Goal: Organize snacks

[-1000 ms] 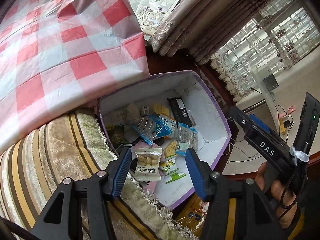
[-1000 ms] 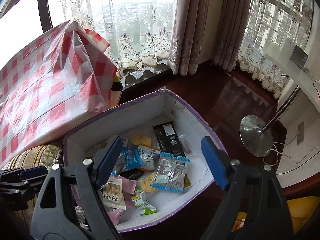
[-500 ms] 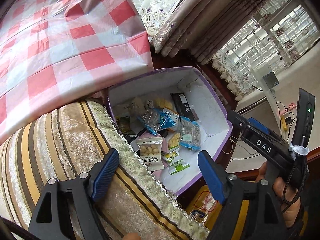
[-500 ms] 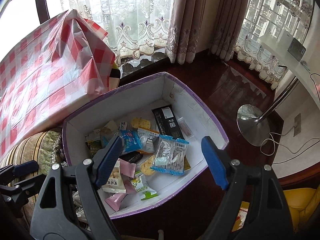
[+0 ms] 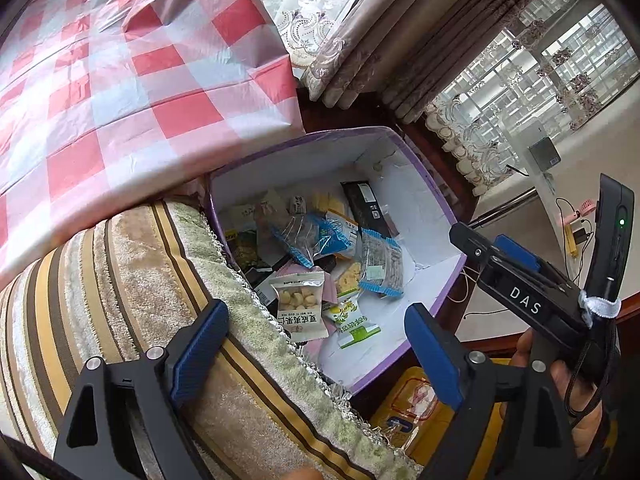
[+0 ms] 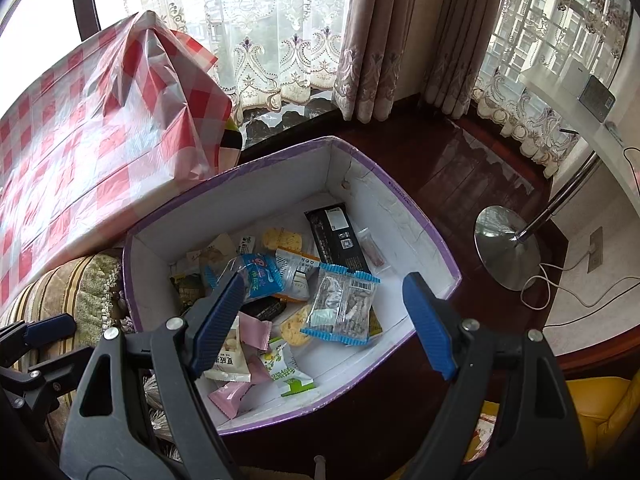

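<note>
Left tool (image 5: 316, 344) is hanging over the edge of a striped cushion (image 5: 120, 280), jaws spreading wider right now with nothing between them. Right tool (image 6: 324, 320) is held wide too, also empty, hovering above the near end of the box (image 6: 416, 220).

The snacks are all sitting loose in that purple-rimmed white box: a nut packet (image 5: 300, 306) near the cushion side, a clear pack with blue edges (image 6: 344, 304) in the middle, a black bar wrapper (image 6: 334, 236) toward the far wall, a blue packet (image 6: 262, 276), a couple of pink sachets (image 6: 256, 330), and a green-and-white one (image 6: 286, 368) at the near end.

What I'd worry about: everything's piled and overlapping, so going for one packet probably drags a neighbour along or just pinches slippery film that slides out. The flat ones on the box floor look hard to get a pad under. The cushion's fringe sits right against the box rim on the left tool's side and could snag.

Around it: a red-checked tablecloth (image 5: 120, 60) drapes down behind the box, curtains (image 6: 376, 40) and a lamp base (image 6: 506, 246) sit beyond, well clear. Both tools share the same small box opening, so they could bump each other.
</note>
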`<state>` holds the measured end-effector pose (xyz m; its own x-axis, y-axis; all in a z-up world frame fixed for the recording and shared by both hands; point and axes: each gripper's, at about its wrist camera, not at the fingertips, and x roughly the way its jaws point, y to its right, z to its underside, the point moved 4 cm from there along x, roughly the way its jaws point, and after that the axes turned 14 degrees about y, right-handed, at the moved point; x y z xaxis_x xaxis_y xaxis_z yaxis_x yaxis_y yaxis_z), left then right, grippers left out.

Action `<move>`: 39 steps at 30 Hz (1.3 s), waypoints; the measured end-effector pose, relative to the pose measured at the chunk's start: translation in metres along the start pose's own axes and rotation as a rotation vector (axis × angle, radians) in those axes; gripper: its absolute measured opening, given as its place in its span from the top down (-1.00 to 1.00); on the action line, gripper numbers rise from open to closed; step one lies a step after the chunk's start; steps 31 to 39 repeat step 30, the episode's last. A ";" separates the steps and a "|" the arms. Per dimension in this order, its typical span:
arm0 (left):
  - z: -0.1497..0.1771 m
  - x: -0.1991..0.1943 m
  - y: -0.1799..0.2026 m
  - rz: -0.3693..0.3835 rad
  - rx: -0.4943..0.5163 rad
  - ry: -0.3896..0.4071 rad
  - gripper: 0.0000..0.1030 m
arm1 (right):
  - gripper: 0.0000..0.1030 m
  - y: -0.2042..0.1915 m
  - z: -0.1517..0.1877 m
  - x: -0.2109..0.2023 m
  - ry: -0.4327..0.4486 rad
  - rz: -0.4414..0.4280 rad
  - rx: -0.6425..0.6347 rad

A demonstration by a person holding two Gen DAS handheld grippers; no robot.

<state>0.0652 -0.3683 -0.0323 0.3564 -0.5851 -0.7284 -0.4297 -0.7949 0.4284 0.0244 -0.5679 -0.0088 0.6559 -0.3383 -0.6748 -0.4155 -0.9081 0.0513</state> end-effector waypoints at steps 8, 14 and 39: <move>0.000 0.000 0.000 0.000 -0.001 0.000 -0.76 | -0.62 0.001 0.000 0.000 -0.002 0.000 0.001; 0.000 0.000 0.000 0.000 -0.001 0.000 -0.76 | -0.62 0.001 0.000 0.000 -0.003 0.000 0.003; 0.000 0.002 0.004 -0.015 0.025 0.010 -0.80 | -0.62 0.006 0.006 0.006 -0.027 -0.006 0.021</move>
